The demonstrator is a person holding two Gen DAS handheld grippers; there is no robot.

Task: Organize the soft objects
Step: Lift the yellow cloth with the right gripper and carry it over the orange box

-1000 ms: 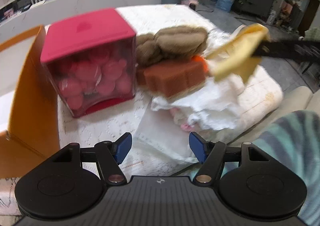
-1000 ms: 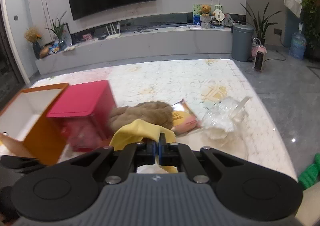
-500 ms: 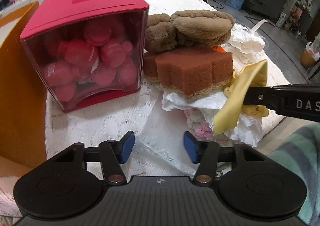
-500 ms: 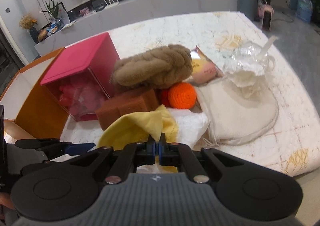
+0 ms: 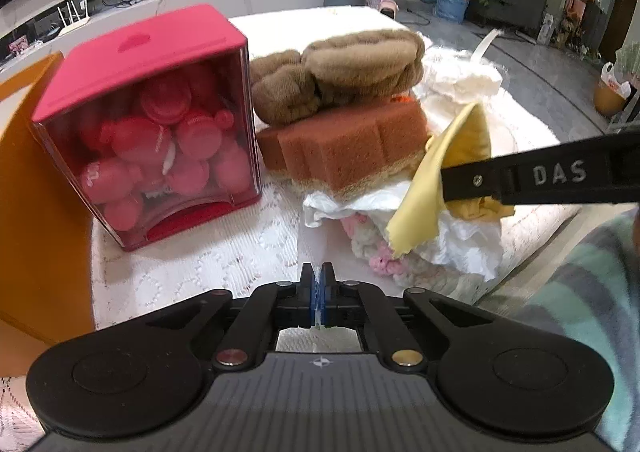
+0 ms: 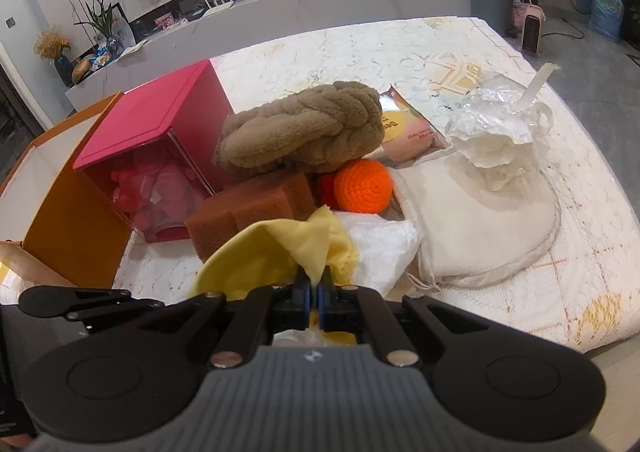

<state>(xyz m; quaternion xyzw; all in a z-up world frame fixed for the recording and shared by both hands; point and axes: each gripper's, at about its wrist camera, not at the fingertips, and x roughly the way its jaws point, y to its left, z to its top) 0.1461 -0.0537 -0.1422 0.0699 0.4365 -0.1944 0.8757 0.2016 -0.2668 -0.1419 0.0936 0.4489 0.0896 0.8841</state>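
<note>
The yellow cloth (image 6: 276, 252) hung pinched in the right gripper (image 6: 314, 284), whose jaws were closed tight on a fold of it; it draped just in front of the brown sponge (image 6: 256, 208), over crumpled white paper (image 6: 380, 248). In the left wrist view the same cloth (image 5: 440, 176) hung from a black finger (image 5: 540, 176) to the right of the sponge (image 5: 348, 144). The left gripper (image 5: 318, 284) had its jaws pressed together on a thin edge of the white lace cloth (image 5: 224, 252) that lay in front of the sponge. On top of the sponge rested a tan braided plush piece (image 6: 304, 128). Touching the sponge's right side sat an orange crocheted ball (image 6: 362, 186), and beyond that ball lay a cream drawstring pouch (image 6: 480, 224) with a clear crinkled bag (image 6: 492, 124) on it. Left of the sponge stood a pink-lidded clear box (image 5: 152, 124) of pink round items, and left of that an orange box (image 6: 76, 220). A pink knitted bit (image 5: 384, 262) peeked from under the white paper, below the sponge.
</note>
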